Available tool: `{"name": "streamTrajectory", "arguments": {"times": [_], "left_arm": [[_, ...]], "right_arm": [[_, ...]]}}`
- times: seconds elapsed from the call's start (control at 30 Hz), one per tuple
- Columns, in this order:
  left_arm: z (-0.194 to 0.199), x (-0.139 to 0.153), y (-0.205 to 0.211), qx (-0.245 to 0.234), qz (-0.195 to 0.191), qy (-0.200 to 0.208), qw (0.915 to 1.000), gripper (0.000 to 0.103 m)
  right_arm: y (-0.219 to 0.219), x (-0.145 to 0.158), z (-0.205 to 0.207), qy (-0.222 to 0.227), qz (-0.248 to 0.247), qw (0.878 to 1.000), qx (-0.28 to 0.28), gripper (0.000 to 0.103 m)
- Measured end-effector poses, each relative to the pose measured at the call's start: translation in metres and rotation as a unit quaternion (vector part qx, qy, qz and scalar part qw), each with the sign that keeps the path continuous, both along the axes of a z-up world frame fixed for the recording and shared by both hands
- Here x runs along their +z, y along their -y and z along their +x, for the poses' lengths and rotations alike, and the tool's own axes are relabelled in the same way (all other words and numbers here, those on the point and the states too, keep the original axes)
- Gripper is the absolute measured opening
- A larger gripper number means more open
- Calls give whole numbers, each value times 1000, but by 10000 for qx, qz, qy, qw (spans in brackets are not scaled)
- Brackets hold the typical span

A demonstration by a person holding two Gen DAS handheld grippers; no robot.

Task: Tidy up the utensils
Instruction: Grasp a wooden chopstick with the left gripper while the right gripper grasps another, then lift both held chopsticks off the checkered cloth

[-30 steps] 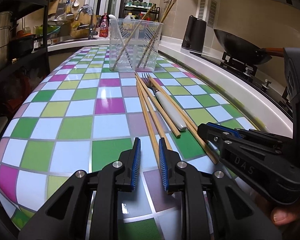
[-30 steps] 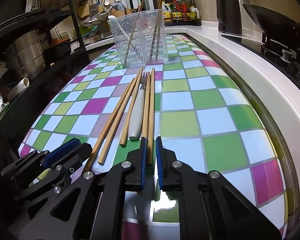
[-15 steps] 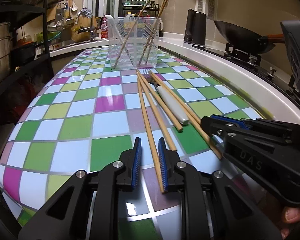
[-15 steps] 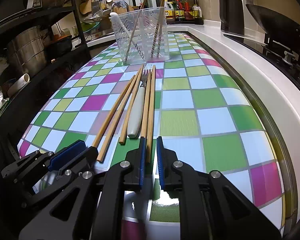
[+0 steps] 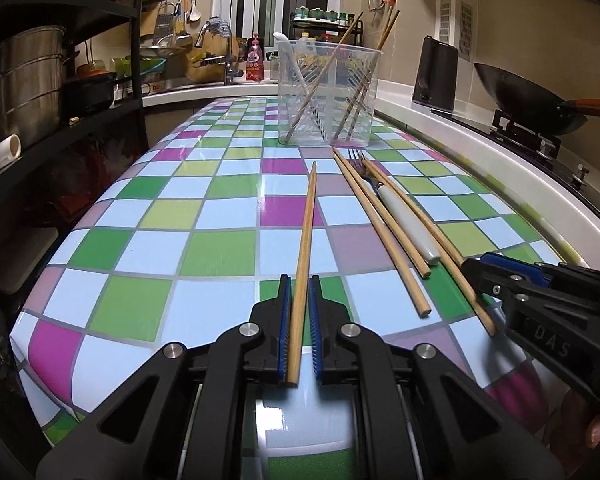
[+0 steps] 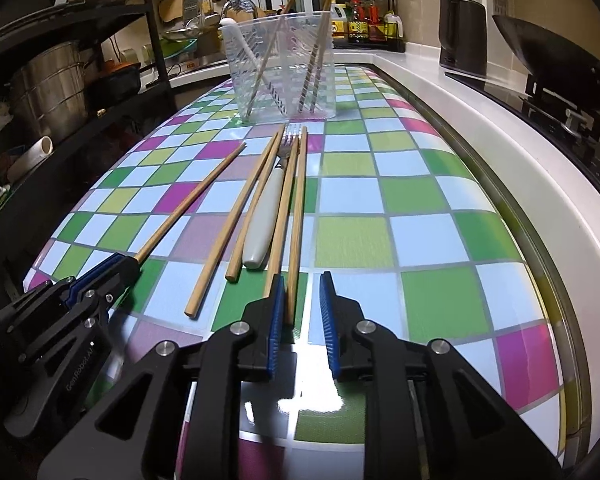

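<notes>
left wrist view: left gripper holds one chopstick between narrow jaws, apart from the row beside the fork. right gripper, jaws partly open, straddles another chopstick on the checkered table; the clear holder stands beyond.

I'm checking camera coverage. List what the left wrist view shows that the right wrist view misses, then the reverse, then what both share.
Left wrist only: the held chopstick clamped between the left gripper's pads, the wok's orange handle, a fingertip.
Right wrist only: the right gripper open from behind, another chopstick's end between its fingers.
Both: the clear holder, the white-handled fork, the loose chopsticks, the kettle.
</notes>
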State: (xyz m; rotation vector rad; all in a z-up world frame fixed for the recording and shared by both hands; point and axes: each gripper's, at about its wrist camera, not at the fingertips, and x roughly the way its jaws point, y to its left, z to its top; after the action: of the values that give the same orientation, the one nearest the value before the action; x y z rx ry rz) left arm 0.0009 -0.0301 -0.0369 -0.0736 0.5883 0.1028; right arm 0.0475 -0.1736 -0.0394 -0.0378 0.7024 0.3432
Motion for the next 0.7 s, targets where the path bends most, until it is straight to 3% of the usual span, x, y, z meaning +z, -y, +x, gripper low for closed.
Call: {"name": "streamTrajectory", "arguments": {"times": [0.2,0.47,0.7], "left_arm": [[-3,-1,-3,5,-22,78,10000,10],[3,1,-24,399,-128,126,9990,8],[-3,-3,-21,296,17,256,9992,9]], "right_arm": [[3,-1,-2,93,4,10000,-27,5],[19,-1,-2,270,-37,9982,-543,5],[19,-3,-3,362,-9,9967,-723,8]]}}
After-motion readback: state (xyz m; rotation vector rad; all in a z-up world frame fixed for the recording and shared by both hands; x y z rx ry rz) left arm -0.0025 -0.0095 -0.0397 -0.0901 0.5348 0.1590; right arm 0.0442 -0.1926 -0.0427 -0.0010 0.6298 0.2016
